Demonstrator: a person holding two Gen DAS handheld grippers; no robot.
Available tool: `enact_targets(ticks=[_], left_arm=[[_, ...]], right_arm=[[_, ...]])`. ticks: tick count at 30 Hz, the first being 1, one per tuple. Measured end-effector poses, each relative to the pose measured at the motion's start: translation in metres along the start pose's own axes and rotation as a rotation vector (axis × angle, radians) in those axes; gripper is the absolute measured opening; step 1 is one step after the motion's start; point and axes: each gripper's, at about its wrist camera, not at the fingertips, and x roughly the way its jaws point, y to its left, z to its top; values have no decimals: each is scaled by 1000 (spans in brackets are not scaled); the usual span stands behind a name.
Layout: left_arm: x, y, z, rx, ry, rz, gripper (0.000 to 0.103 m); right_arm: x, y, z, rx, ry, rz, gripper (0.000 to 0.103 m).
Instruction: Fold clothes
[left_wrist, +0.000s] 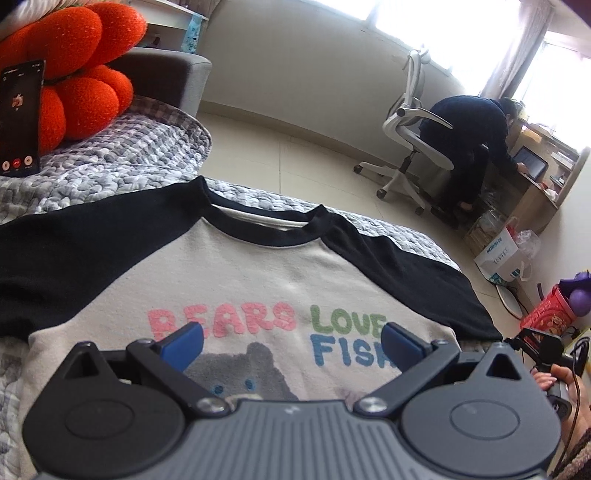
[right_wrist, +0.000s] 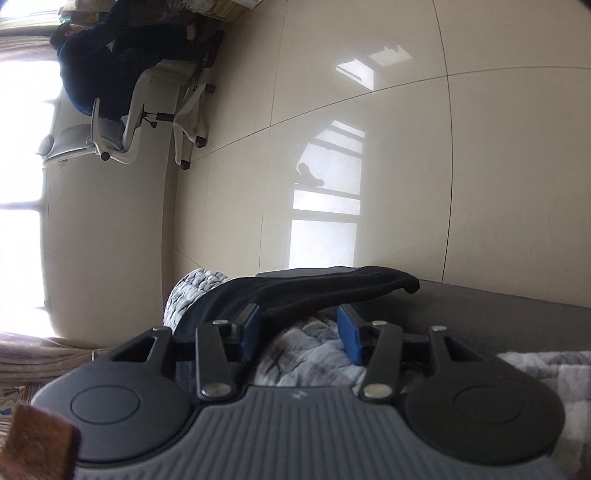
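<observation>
A cream shirt (left_wrist: 236, 280) with black raglan sleeves and the print "BEARS LOVE FISH" over a grey bear lies flat, front up, on a grey-white quilt (left_wrist: 122, 166). My left gripper (left_wrist: 291, 345) hovers over the print, open, with nothing between its blue pads (left_wrist: 183, 345). In the right wrist view, which is rolled sideways, one black sleeve (right_wrist: 332, 288) lies stretched across the quilt's edge (right_wrist: 303, 347) just past the fingertips. My right gripper (right_wrist: 300, 328) is open, its blue pads (right_wrist: 349, 332) apart with quilt showing between them and the sleeve at their tips.
An orange plush cushion (left_wrist: 74, 74) and a propped phone (left_wrist: 22, 114) sit at the bed's far left. A person in dark clothes (left_wrist: 469, 147) sits on a white office chair (left_wrist: 402, 162) at a desk. Boxes and bags (left_wrist: 498, 254) stand on the tiled floor (right_wrist: 369, 110).
</observation>
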Motion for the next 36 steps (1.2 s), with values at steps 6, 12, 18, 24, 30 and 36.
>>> enact_targets(ticks=[6,12,18,24,30,36], left_arm=[[2,1,0,28,-3,6,102],[6,8,1,10,5,16,102],[14,9,-1,-2,23,33,102],[13,5,-3,17,18,37,102],[13,6,-2,20,20,36,102],[12,4,-2,18,22,35,102]], right_arm=[[11,-13,13,138,6,34,47],[18,-29,24,308,6,65,44],[21,-23,27,317,11,109,16],[10,-4,28,166,-30,114,3],[-9,6,28,109,61,-37,23],[-40,24,21,32,106,30,59]])
